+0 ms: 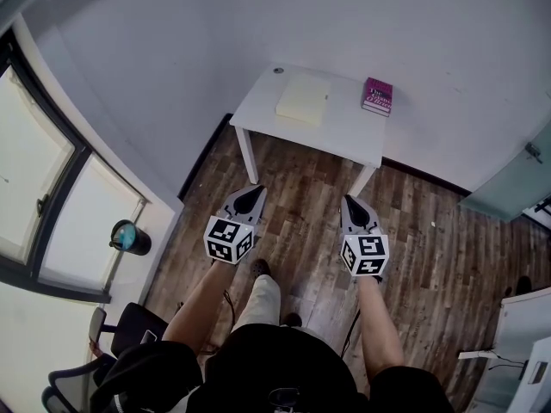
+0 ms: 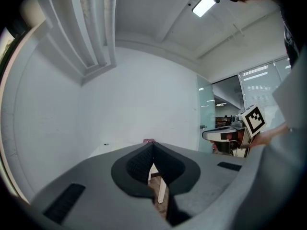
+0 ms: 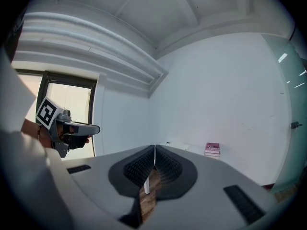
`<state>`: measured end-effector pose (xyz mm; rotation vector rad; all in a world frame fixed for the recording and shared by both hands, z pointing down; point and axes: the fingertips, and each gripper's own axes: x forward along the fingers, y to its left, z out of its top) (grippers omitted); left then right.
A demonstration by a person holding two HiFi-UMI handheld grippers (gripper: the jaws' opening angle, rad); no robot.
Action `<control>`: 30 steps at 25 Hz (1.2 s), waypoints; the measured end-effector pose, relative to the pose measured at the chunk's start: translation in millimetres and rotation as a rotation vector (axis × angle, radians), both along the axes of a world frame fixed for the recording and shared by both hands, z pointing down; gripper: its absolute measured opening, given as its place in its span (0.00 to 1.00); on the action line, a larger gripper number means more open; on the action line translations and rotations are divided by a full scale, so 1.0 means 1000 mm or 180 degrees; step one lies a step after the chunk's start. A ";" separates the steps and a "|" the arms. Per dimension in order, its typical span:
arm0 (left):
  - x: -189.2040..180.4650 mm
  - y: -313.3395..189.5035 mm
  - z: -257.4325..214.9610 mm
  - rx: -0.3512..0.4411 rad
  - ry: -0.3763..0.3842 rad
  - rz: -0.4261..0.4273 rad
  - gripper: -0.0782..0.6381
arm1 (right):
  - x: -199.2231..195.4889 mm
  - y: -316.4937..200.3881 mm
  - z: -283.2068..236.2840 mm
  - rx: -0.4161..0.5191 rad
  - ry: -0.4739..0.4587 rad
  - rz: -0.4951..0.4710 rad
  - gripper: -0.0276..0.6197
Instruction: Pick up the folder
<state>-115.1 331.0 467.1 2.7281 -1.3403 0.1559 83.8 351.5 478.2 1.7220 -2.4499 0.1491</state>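
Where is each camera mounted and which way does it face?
Head view: on the person's head, steeply down at white table, pale yellow folder; forearms, legs, left gripper, right gripper show.
Left gripper view: on left gripper, along its shut jaws toward the table; right gripper at right.
Right gripper view: likewise; left gripper at left.
Shared: all show the pink book.

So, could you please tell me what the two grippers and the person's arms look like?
Both the left gripper and the right gripper are light grey and taper to a point, with black ribbed pads inside the jaws. Each carries a white cube printed with black square markers. The forearms are uncovered below a black top.
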 end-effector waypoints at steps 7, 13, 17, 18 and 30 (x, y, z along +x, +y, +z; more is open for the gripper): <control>0.000 -0.069 0.001 -0.0021 0.0036 0.0031 0.14 | -0.003 -0.066 0.002 -0.0050 0.0019 0.0014 0.08; -0.010 -0.131 -0.003 -0.0034 0.0058 0.0073 0.14 | -0.017 -0.127 -0.004 -0.0064 0.0036 0.0033 0.08; -0.022 -0.167 -0.004 -0.0046 0.0067 0.0105 0.14 | -0.029 -0.161 -0.005 -0.0082 0.0051 0.0054 0.08; -0.025 -0.175 -0.004 -0.0048 0.0069 0.0112 0.14 | -0.032 -0.168 -0.005 -0.0085 0.0053 0.0061 0.08; -0.057 -0.249 0.003 -0.0069 0.0072 0.0214 0.14 | -0.062 -0.237 0.003 -0.0141 0.0098 0.0145 0.08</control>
